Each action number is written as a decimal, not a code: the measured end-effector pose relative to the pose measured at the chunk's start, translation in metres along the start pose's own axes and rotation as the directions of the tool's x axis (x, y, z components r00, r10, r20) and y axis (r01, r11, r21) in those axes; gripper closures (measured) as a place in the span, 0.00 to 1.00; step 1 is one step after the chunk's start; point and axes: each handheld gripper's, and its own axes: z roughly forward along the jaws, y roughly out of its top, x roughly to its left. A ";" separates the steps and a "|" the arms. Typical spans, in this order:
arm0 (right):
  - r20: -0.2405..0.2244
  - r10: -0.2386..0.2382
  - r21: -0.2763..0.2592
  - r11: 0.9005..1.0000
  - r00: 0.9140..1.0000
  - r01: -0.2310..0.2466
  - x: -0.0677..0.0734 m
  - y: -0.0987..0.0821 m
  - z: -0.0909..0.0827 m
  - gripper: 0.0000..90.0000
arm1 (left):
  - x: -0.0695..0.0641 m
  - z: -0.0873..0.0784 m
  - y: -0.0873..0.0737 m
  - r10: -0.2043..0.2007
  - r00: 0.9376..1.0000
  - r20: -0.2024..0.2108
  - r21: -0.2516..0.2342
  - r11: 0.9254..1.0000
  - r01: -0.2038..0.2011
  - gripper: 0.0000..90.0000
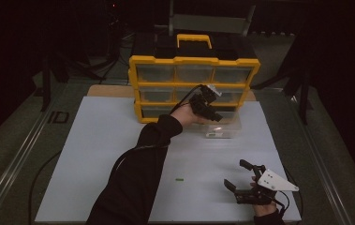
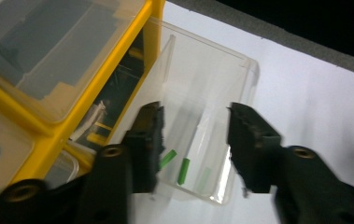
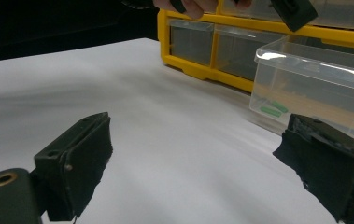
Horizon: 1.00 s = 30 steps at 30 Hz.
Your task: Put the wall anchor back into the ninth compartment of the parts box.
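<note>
Reaching forward — left gripper [image 1: 206, 107] fingers apart over drawer [image 1: 223, 128].

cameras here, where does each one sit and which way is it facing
High view: above the person's side, looking forward and down on the white table sheet and the yellow drawer cabinet; a dark sleeve and both grippers show.
Left gripper view: on the left gripper, looking down between open black jaws into the clear plastic drawer holding small green pieces.
Right gripper view: on the right gripper, low over the sheet, facing the cabinet; open jaws show.
All three share the clear drawer.
</note>
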 end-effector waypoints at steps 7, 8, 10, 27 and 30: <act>0.000 0.002 0.004 1.000 1.000 -0.002 0.000 -0.001 0.001 0.09 | -0.007 -0.020 -0.006 0.013 1.000 0.021 -0.006 1.000 -0.013 0.23; -0.001 0.001 0.006 1.000 1.000 -0.001 0.000 -0.001 0.001 0.09 | -0.007 -0.024 -0.007 0.009 0.999 0.036 -0.014 1.000 -0.009 0.18; 0.001 0.000 0.008 1.000 1.000 0.000 0.000 0.000 0.001 0.09 | -0.008 -0.029 -0.010 0.010 0.998 0.057 -0.027 1.000 -0.008 0.09; 0.006 -0.004 0.017 1.000 1.000 0.003 0.001 0.000 0.002 0.09 | -0.026 -0.058 -0.040 0.029 0.992 0.119 0.004 1.000 -0.030 0.01; 0.005 -0.006 0.019 1.000 1.000 0.006 0.001 -0.001 0.003 0.09 | -0.033 -0.063 -0.047 0.062 0.992 0.113 0.002 0.998 -0.062 0.02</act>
